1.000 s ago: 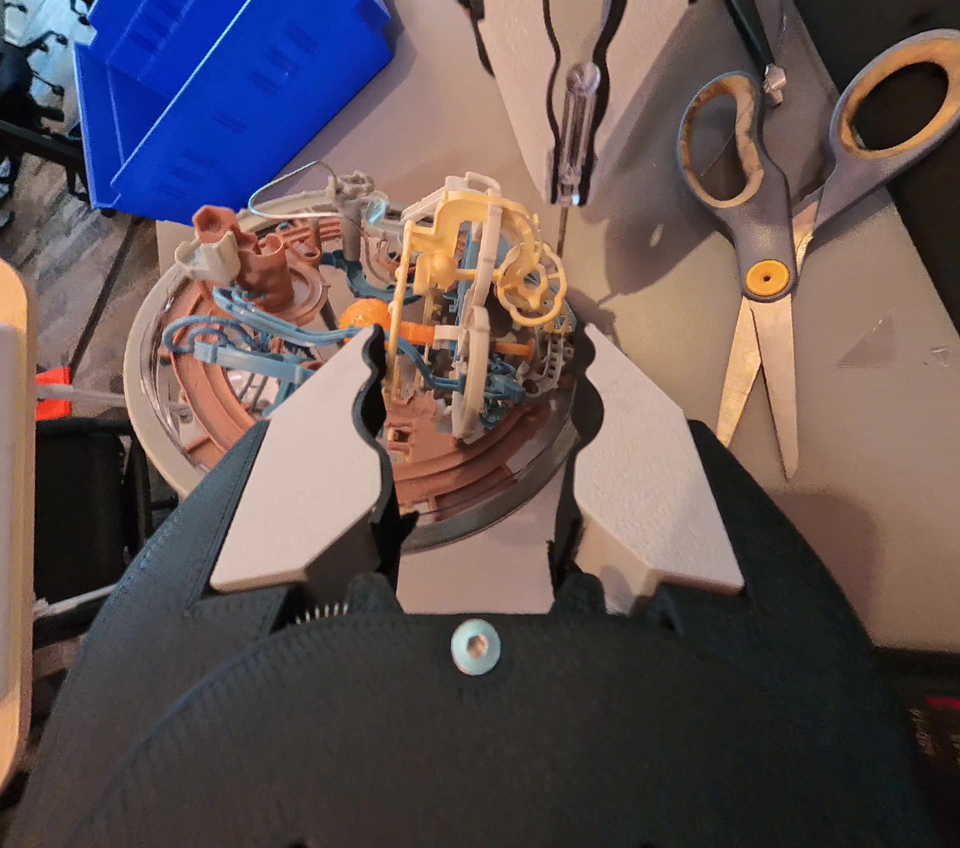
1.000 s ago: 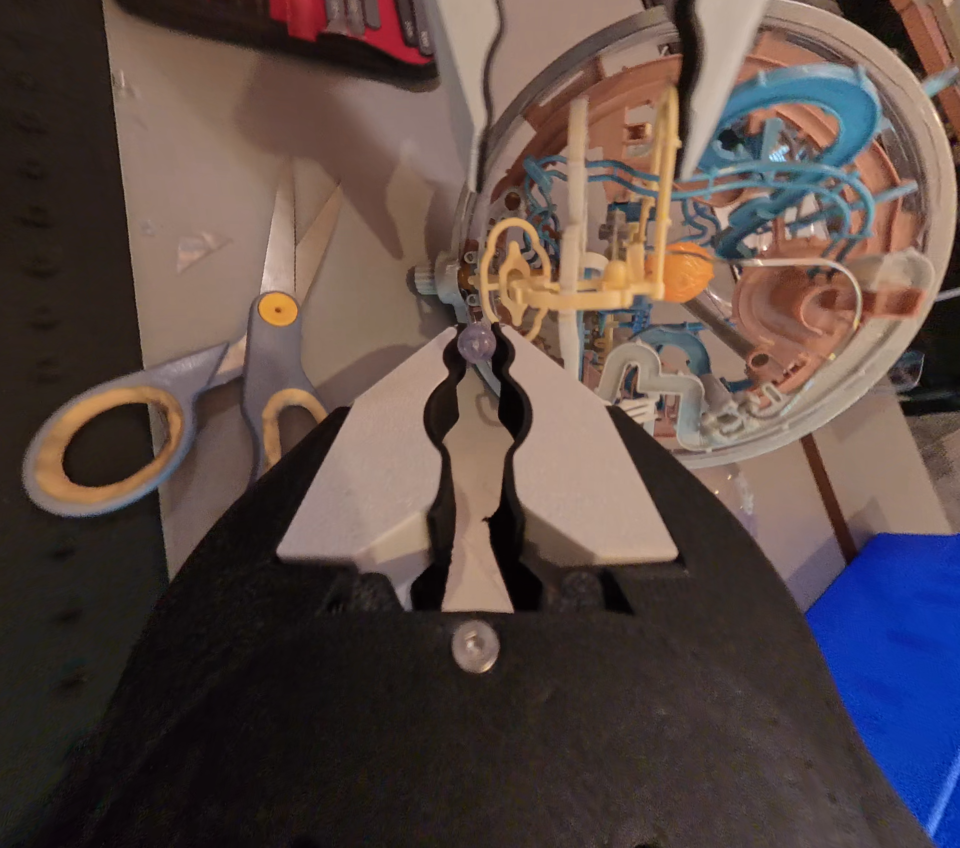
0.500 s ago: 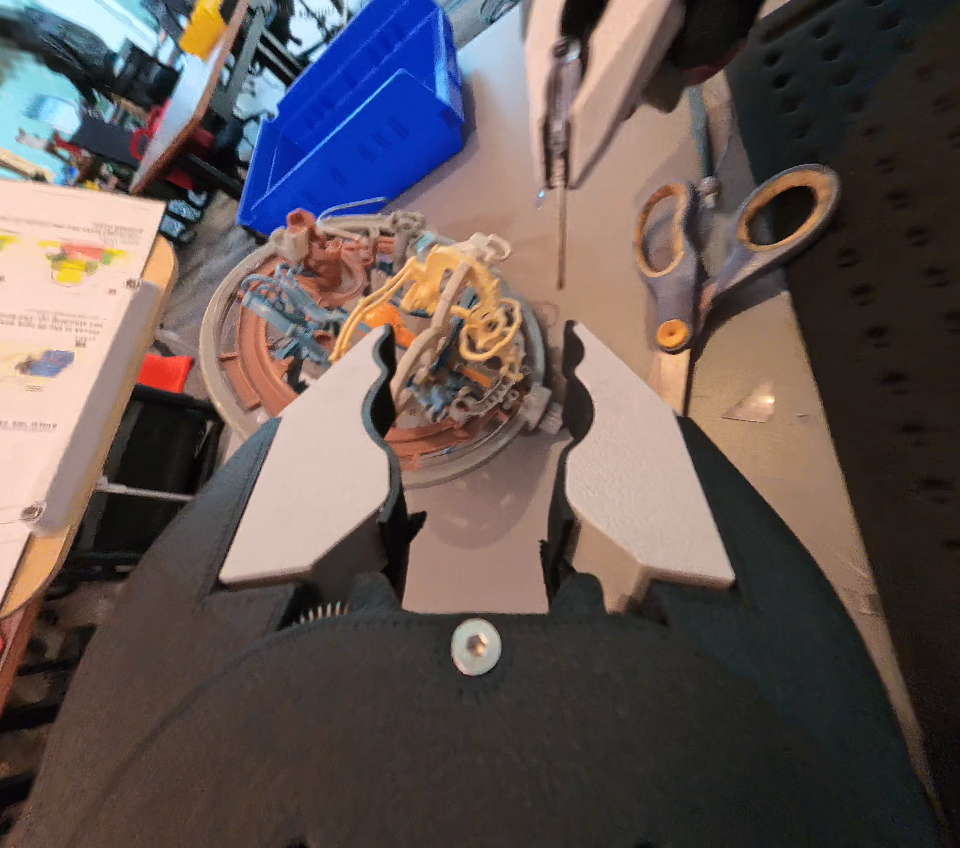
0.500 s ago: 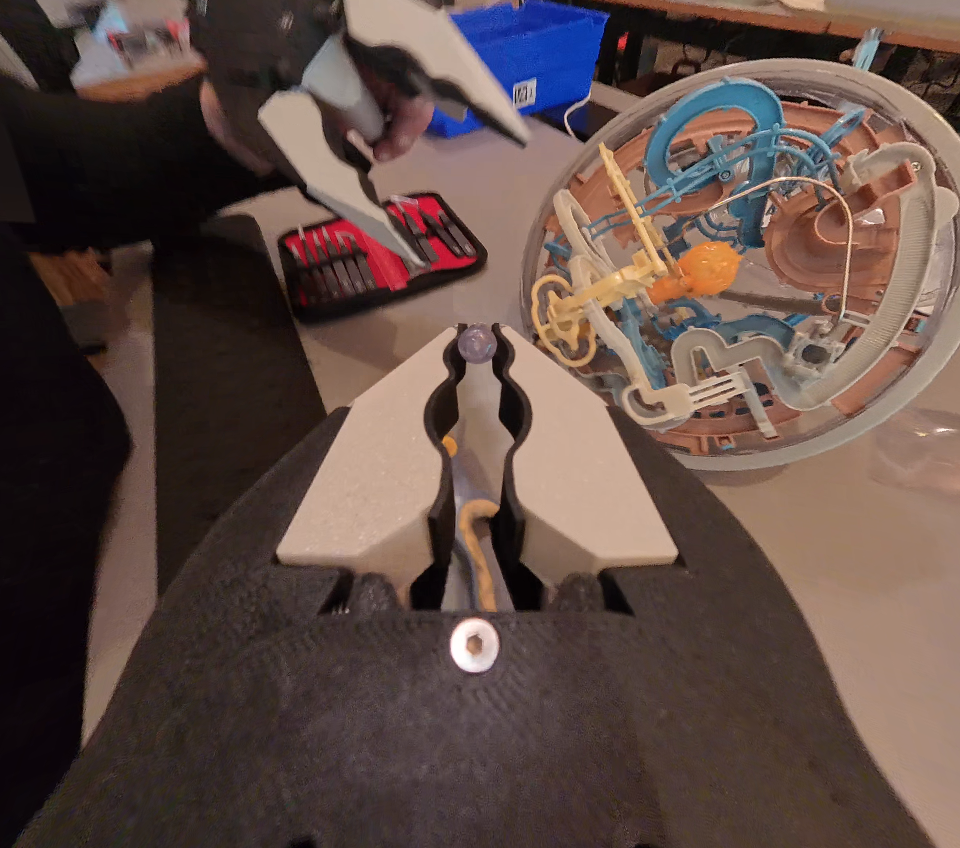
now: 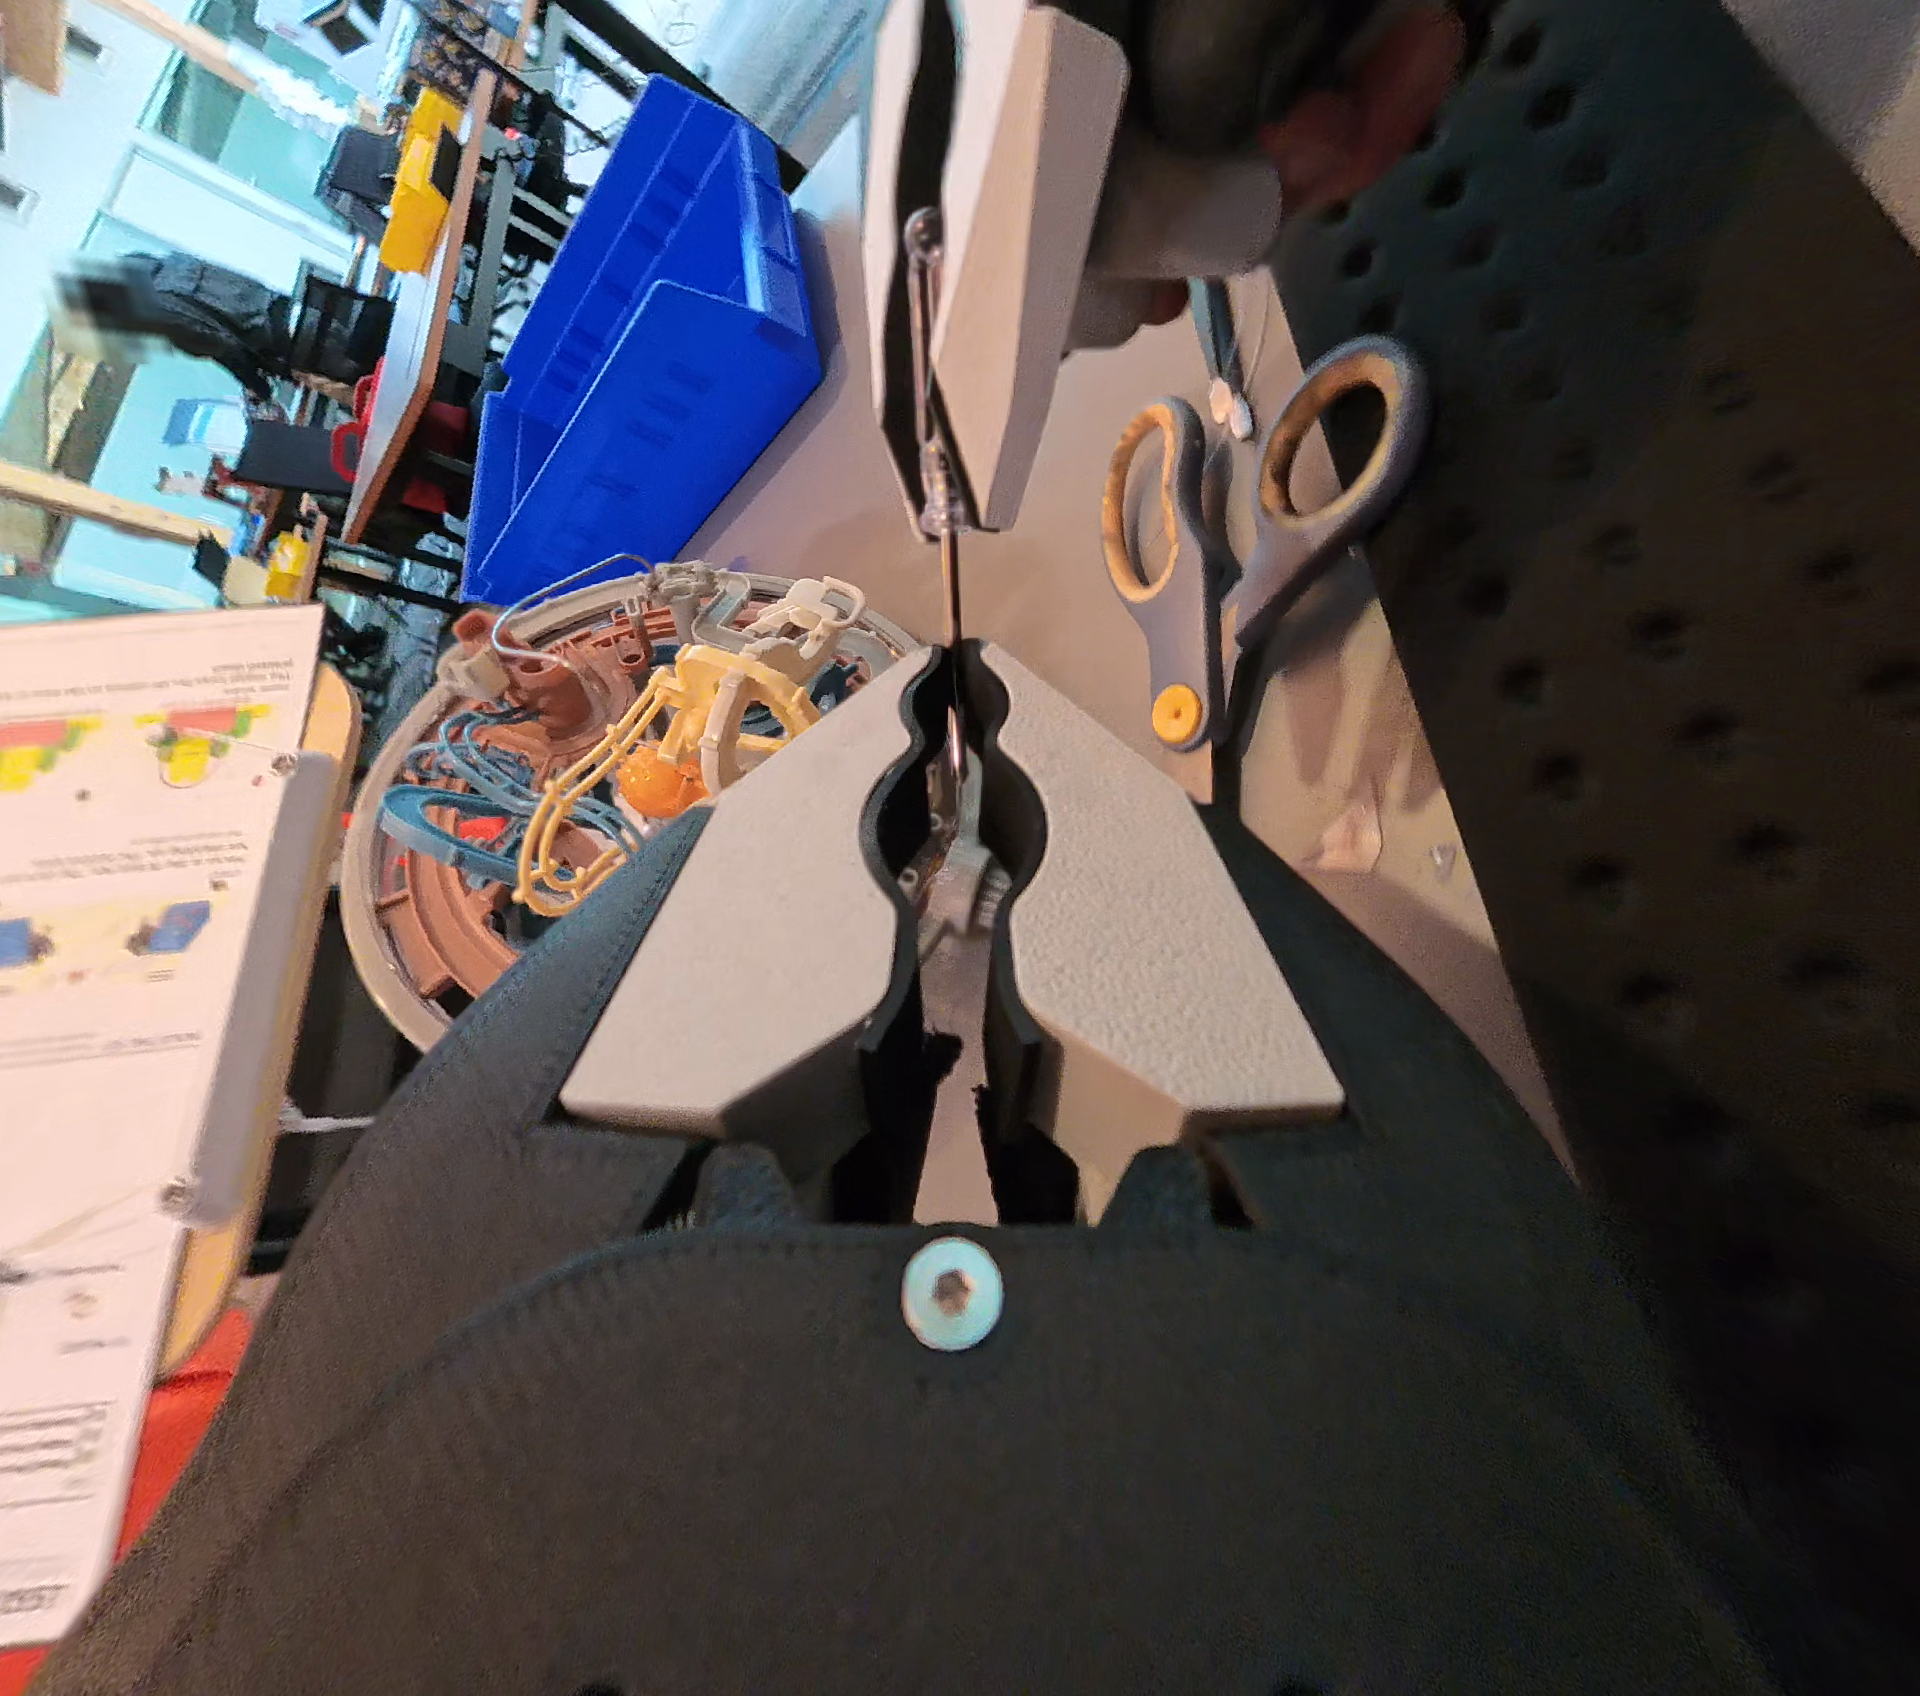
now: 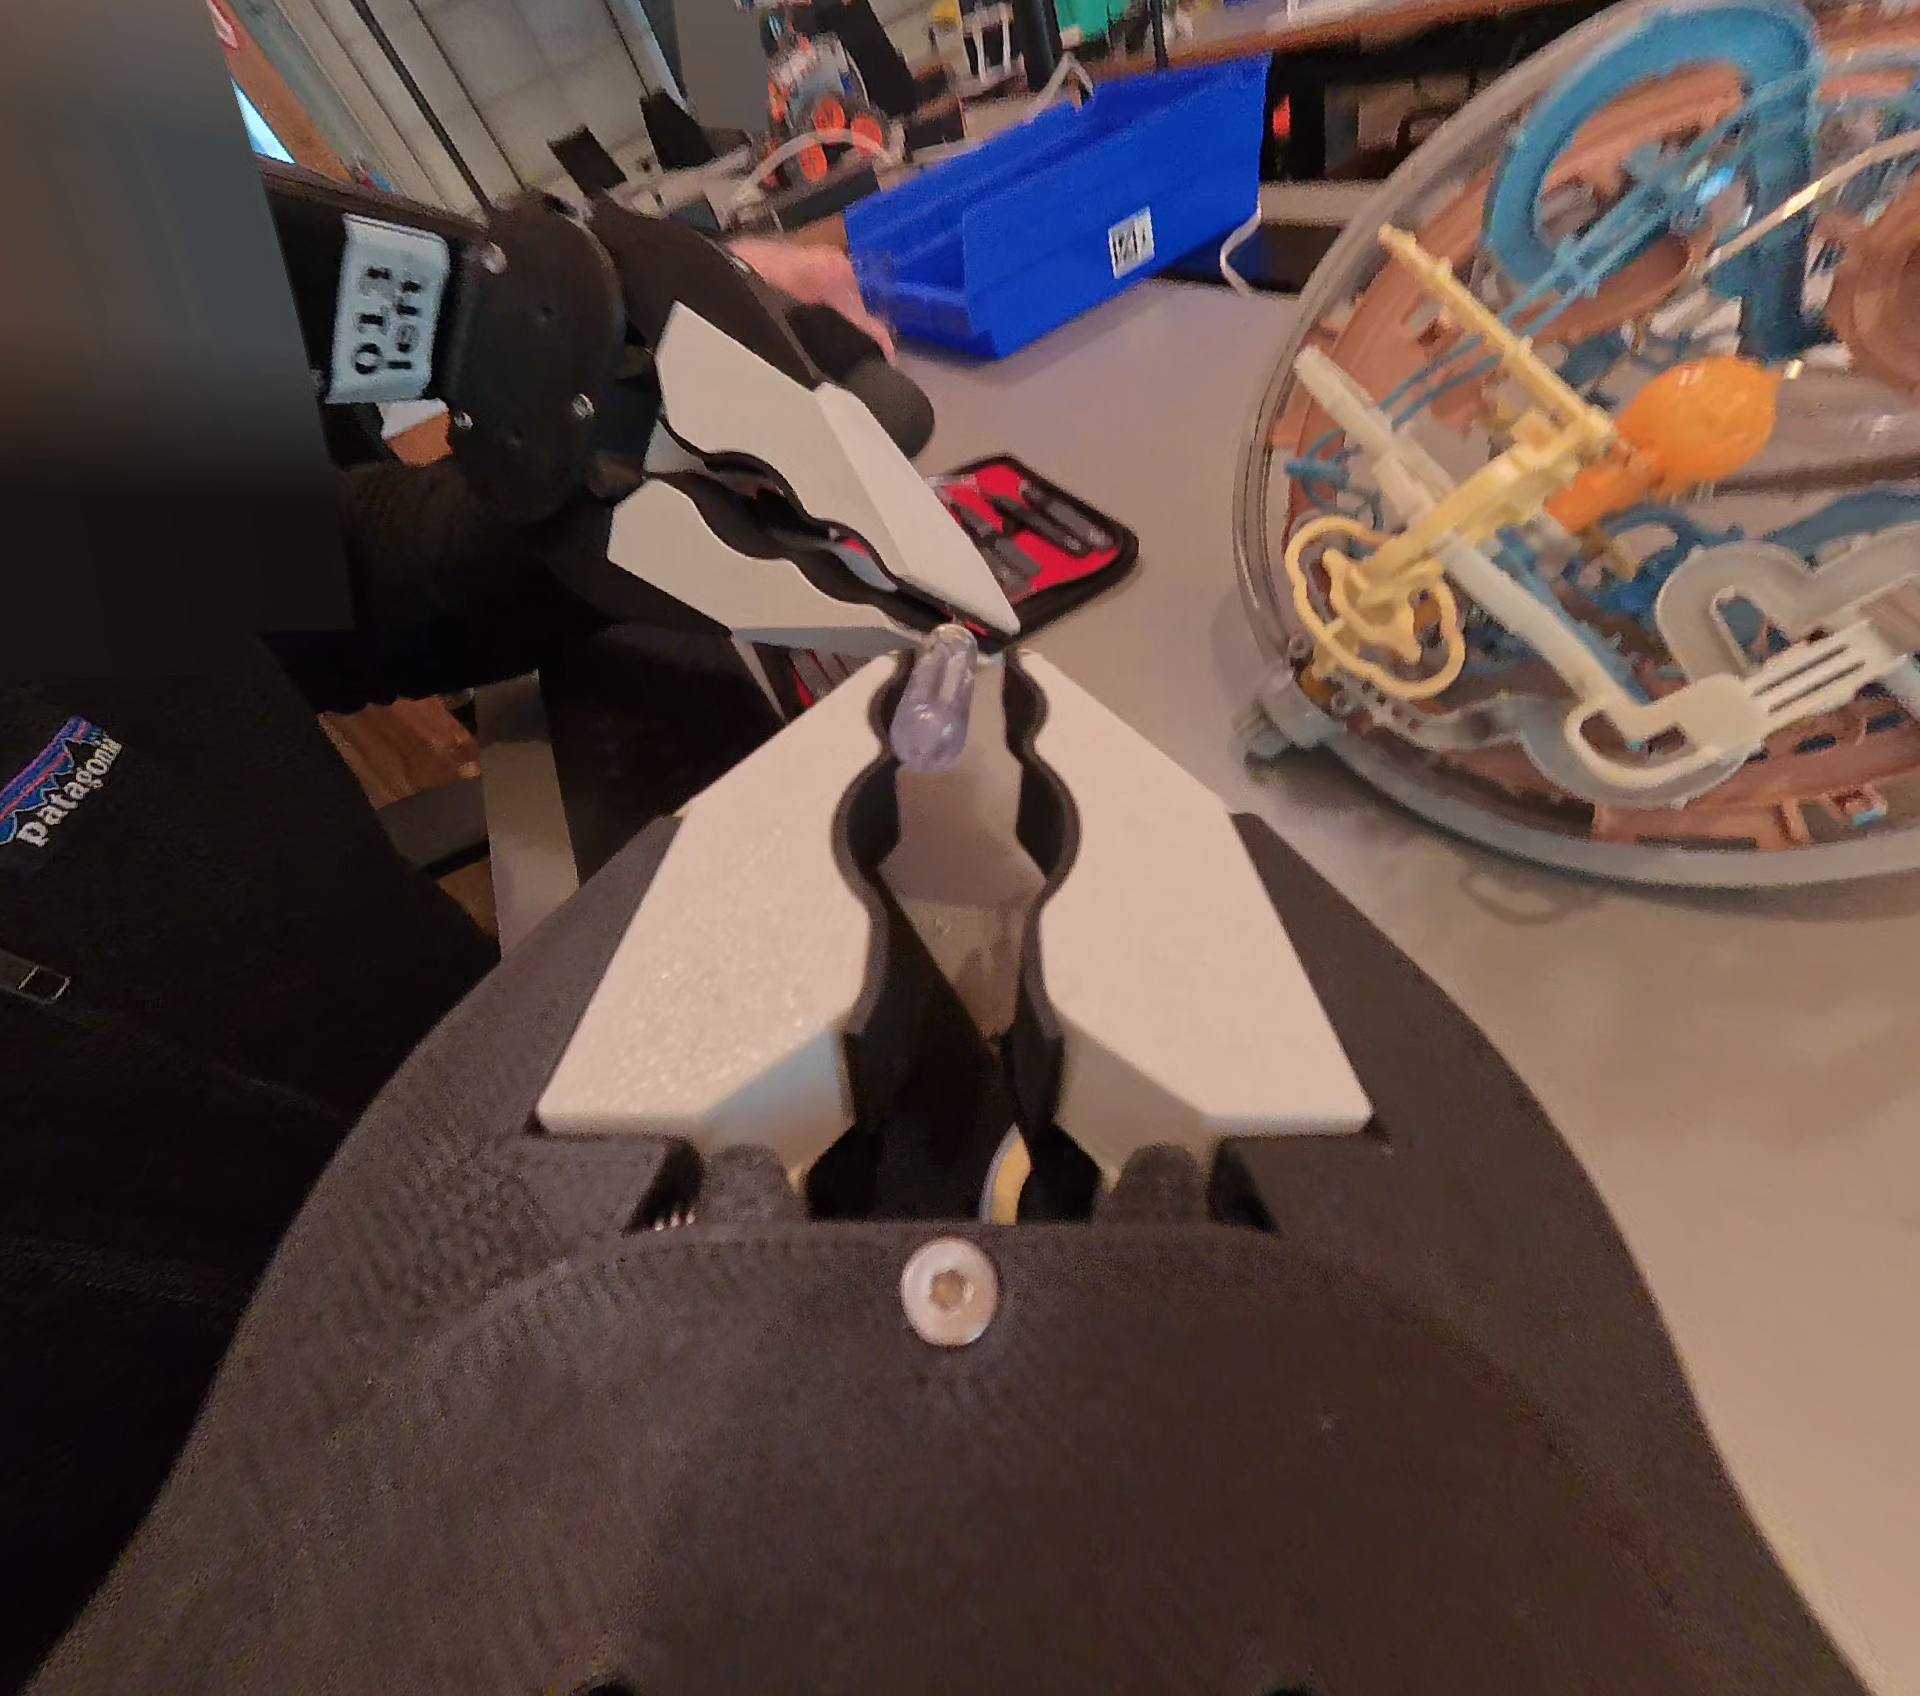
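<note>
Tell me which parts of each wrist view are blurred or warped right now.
Left wrist view: background workshop and the printed sheet smear; the blue bins bow from the wide lens; the left gripper is sharp. Right wrist view: the maze ball and far benches are soft; the clear screwdriver handle in the right gripper is crisp.

My left gripper (image 5: 951, 659), wide open over the maze ball (image 5: 623, 773) a second ago, now has its jaws nearly closed around the metal shaft of the small screwdriver (image 5: 928, 368). My right gripper (image 6: 951, 659), clamped on its clear handle, has lifted from beside the ball.
</note>
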